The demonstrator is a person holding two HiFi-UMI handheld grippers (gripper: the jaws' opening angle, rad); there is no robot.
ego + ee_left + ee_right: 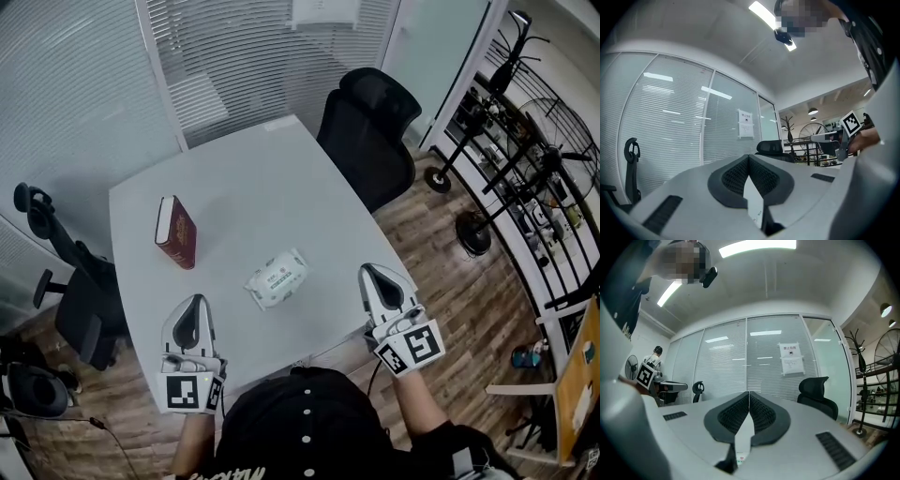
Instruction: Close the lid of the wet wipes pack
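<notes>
The wet wipes pack, white with a green label, lies on the white table near its front edge, and its lid looks flat. My left gripper hovers at the front left of the pack, shut and empty. My right gripper is to the right of the pack, off the table's edge, shut with nothing in it. Both point level. In the left gripper view the pads meet at their tips; in the right gripper view the pads also touch. A sliver of the pack shows low between the right jaws.
A dark red book stands on the table's left part. A black office chair is behind the table at the right, another chair at the left. Racks and a fan fill the right side. Glass walls with blinds stand behind.
</notes>
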